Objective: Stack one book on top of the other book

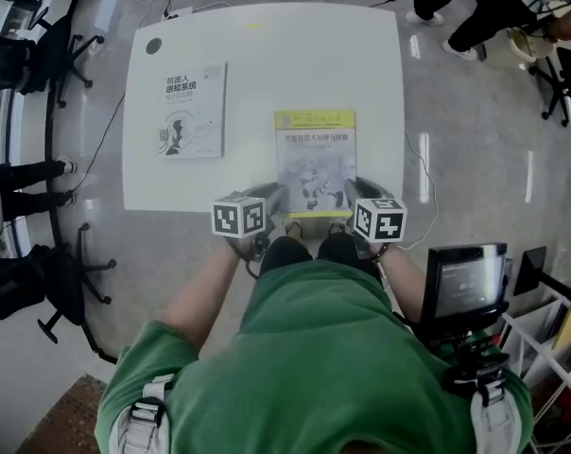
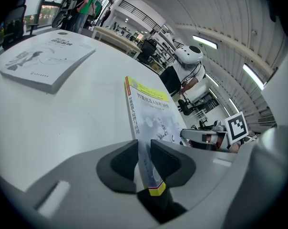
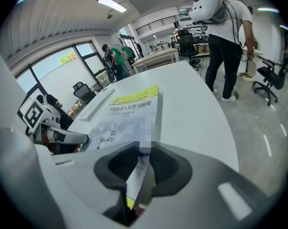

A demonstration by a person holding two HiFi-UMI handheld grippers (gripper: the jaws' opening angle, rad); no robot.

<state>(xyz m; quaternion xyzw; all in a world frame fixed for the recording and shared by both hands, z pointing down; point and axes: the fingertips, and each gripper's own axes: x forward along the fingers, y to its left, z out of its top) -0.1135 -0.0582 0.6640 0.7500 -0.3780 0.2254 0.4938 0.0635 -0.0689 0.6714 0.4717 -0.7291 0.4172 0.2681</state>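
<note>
At the near edge of the white table [image 1: 267,55], right of its middle, lies the yellow-banded book [image 1: 314,159], cover up, its yellow strip along the far side and its near edge about level with the table's rim. Both grippers grip it there, one at each near corner

The left gripper [image 1: 267,197] takes the near left corner. In the left gripper view its two dark jaws stand only a narrow way apart, and the book's edge fills the gap between them, with both pads pressed against it. A small yellow piece of the cover shows deep in the throat of the jaws

The right gripper [image 1: 361,195] takes the near right corner. In the right gripper view its jaws are likewise drawn in to a narrow gap, clamped on the thin edge of the book, whose cover runs away from them across the table

Whether the near edge is raised off the surface I cannot tell

The white book [image 1: 191,110] lies flat on the far left part of the table, well apart from the yellow-banded book and from both grippers, with nothing on top of it
</note>
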